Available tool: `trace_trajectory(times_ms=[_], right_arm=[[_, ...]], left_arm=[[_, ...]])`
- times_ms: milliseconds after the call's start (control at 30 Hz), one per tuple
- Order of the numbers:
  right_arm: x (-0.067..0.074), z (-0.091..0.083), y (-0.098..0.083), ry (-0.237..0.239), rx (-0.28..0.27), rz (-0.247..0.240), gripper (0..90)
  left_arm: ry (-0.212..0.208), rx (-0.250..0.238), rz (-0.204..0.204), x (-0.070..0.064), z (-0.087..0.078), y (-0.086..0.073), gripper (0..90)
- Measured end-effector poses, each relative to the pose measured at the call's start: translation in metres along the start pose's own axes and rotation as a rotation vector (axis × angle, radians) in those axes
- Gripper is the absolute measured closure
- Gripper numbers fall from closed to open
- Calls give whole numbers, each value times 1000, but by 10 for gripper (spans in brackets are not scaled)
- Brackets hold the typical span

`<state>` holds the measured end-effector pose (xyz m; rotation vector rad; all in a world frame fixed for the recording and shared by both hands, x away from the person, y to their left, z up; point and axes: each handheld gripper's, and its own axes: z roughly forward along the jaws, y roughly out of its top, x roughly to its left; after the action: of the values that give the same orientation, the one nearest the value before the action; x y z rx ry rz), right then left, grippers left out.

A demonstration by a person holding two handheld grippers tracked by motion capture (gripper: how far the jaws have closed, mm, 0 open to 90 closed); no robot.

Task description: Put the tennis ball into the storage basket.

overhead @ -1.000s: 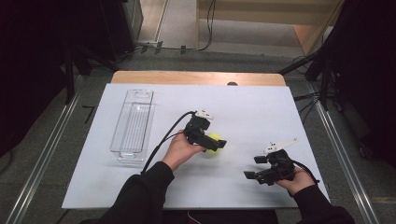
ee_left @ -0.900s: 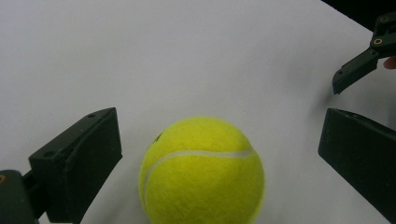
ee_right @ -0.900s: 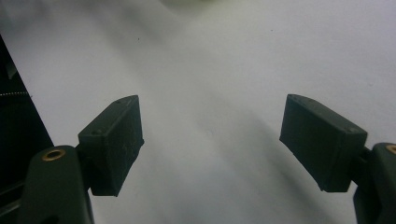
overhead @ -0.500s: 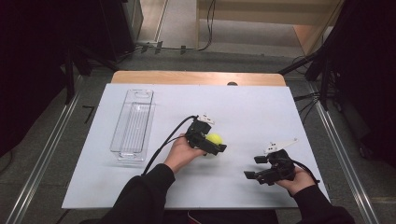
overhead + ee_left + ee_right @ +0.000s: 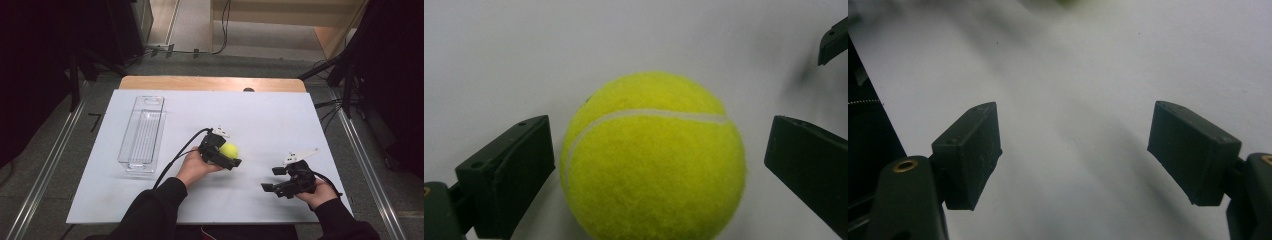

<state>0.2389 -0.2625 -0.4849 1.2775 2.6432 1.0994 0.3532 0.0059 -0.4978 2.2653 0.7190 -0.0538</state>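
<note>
A yellow tennis ball (image 5: pixel 230 149) lies on the white table top (image 5: pixel 280 115), a little right of centre. My left gripper (image 5: pixel 231 151) stands open around it, one jaw on each side. In the left gripper view the ball (image 5: pixel 654 160) sits between the jaws of the left gripper (image 5: pixel 659 132), close to the left jaw and with a clear gap to the right one. My right gripper (image 5: pixel 272 179) is near the front right of the table, open and holding nothing. The right gripper view shows the right gripper (image 5: pixel 1073 135) over bare white surface.
A clear plastic tray (image 5: pixel 150 100) stands empty at the left of the table, its long side running front to back. A wooden strip (image 5: pixel 210 82) borders the far edge. Dark floor and metal rails surround the table.
The left gripper has shifted slightly around the ball, which stays at about the same spot. The right gripper has not moved.
</note>
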Motion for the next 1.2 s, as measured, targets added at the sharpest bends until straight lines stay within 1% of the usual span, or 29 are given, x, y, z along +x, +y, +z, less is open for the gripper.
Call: trace_trajectory(times_ms=[67,100,133,233,333,367,400,433,533,567,600,667,733,1033,1200], right_arm=[[0,0,0,0,0,0,192],[0,0,0,0,-2,5,192],[0,0,0,1,-3,4,193],[0,0,0,2,-4,5,192],[-1,0,0,3,-4,3,192],[-1,0,0,3,-4,3,192],[-1,-1,0,1,-7,1,192],[-1,-1,0,0,-7,4,192],[-1,-1,-1,0,-7,4,192],[-1,-1,-1,-1,-7,5,193],[-1,-1,-1,2,-7,2,193],[-1,-1,-1,1,-7,1,192],[-1,-1,-1,2,-7,2,192],[-1,-1,-1,3,-8,1,192],[-1,-1,0,5,-10,0,193]], left_arm=[[0,-1,-5,1,1,-2,2],[10,4,2,1,2,-3,35],[10,4,2,1,2,-3,60],[19,12,6,0,4,-5,68],[23,11,11,1,4,-5,141],[26,11,12,0,4,-6,141],[38,11,25,0,5,-6,152],[38,11,25,0,5,-6,169],[59,6,38,0,4,-7,206],[51,4,40,0,4,-7,224],[46,-1,33,0,4,-8,252],[56,-5,40,-1,4,-8,255],[57,-4,41,-1,4,-8,256],[52,2,34,0,3,-7,262],[60,0,25,0,1,-6,263]])
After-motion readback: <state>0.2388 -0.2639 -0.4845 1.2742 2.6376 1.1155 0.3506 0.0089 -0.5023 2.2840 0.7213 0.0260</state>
